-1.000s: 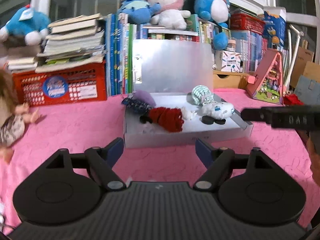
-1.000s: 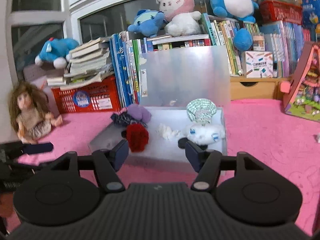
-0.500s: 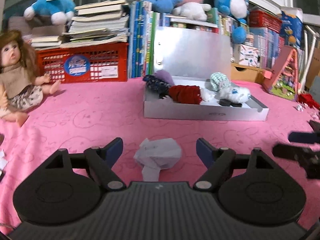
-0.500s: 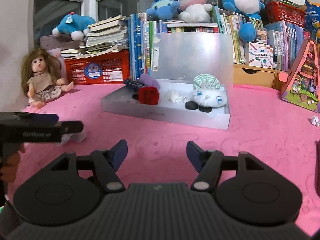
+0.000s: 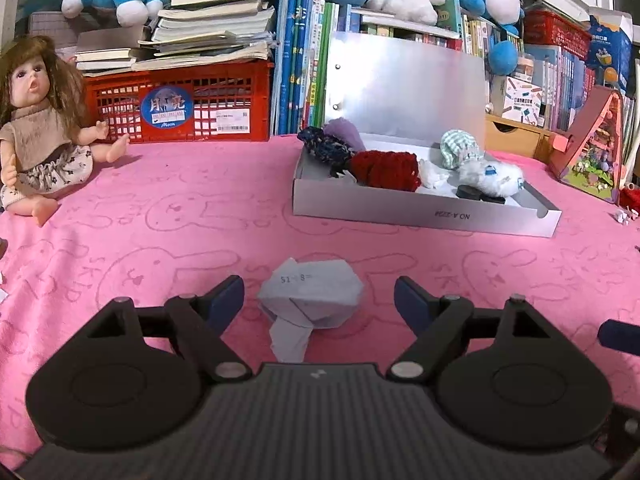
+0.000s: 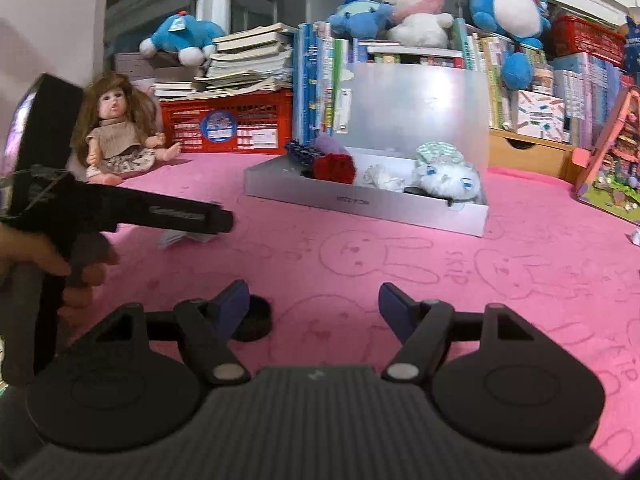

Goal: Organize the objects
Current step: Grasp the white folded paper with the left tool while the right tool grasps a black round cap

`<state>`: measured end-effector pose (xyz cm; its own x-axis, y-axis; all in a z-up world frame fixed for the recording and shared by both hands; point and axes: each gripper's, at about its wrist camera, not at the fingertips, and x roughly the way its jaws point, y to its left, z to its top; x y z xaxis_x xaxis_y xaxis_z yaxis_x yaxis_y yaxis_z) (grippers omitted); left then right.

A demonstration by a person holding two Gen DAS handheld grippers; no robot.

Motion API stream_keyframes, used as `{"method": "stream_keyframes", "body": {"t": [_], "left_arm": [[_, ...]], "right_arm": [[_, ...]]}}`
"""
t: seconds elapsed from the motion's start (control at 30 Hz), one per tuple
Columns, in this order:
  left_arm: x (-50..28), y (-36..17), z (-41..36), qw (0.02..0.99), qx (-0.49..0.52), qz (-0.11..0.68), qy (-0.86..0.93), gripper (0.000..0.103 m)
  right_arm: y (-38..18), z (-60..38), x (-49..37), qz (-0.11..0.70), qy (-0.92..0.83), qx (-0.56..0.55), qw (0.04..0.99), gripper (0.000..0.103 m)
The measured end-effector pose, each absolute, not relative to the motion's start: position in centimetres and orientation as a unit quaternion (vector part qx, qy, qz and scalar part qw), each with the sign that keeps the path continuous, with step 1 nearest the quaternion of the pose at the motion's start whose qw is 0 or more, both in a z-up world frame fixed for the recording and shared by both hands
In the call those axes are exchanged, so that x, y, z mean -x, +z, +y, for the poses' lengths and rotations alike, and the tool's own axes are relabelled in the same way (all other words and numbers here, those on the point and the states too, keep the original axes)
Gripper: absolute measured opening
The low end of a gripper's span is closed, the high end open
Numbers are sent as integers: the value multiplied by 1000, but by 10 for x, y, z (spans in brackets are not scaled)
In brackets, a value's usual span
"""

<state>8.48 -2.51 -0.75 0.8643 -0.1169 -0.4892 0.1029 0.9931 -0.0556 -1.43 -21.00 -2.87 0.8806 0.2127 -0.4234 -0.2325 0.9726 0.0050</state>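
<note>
A crumpled white paper (image 5: 310, 294) lies on the pink cloth between the open fingers of my left gripper (image 5: 319, 300), not gripped. The open silver box (image 5: 424, 210) beyond holds a red woolly item (image 5: 384, 170), a dark and purple bundle (image 5: 332, 144), a white fluffy toy (image 5: 490, 176) and black discs. My right gripper (image 6: 314, 304) is open and empty; a black disc (image 6: 254, 318) lies just beside its left finger (image 6: 230, 306). The left gripper (image 6: 120, 212) shows in the right wrist view, over the paper (image 6: 176, 238). The box (image 6: 360, 202) stands further back.
A doll (image 5: 36, 136) sits at the left. A red crate (image 5: 180, 104) with books, upright books and plush toys line the back. A pink toy house (image 5: 592, 152) stands at the right. Paper scraps (image 5: 624, 214) lie at the right edge.
Both grippers have pulled back from the box and dropped toward the cloth. The left has closed in around the crumpled paper; the right now has a black disc by its left finger.
</note>
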Motion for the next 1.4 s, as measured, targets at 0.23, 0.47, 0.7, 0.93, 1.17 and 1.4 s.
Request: {"method": "stream_keyframes", "body": {"t": [0.23, 0.47, 0.7, 0.93, 1.17, 1.4], "left_arm": [[-89, -12, -29, 961, 11, 271, -62, 86], [-92, -14, -27, 957, 18, 283, -60, 86], [-93, -14, -28, 957, 18, 284, -62, 87], [-93, -15, -28, 957, 15, 284, -62, 87], [-92, -15, -30, 957, 12, 284, -57, 86], [-91, -13, -31, 960, 0, 276, -42, 61]], "right_arm": [[-39, -192, 17, 224, 143, 38, 963, 81], [-44, -178, 22, 213, 130, 60, 967, 71], [-45, -182, 18, 223, 130, 44, 965, 48], [-43, -186, 15, 227, 130, 36, 965, 37], [-39, -192, 6, 232, 103, 29, 967, 37], [-33, -203, -6, 247, 69, 8, 966, 37]]}}
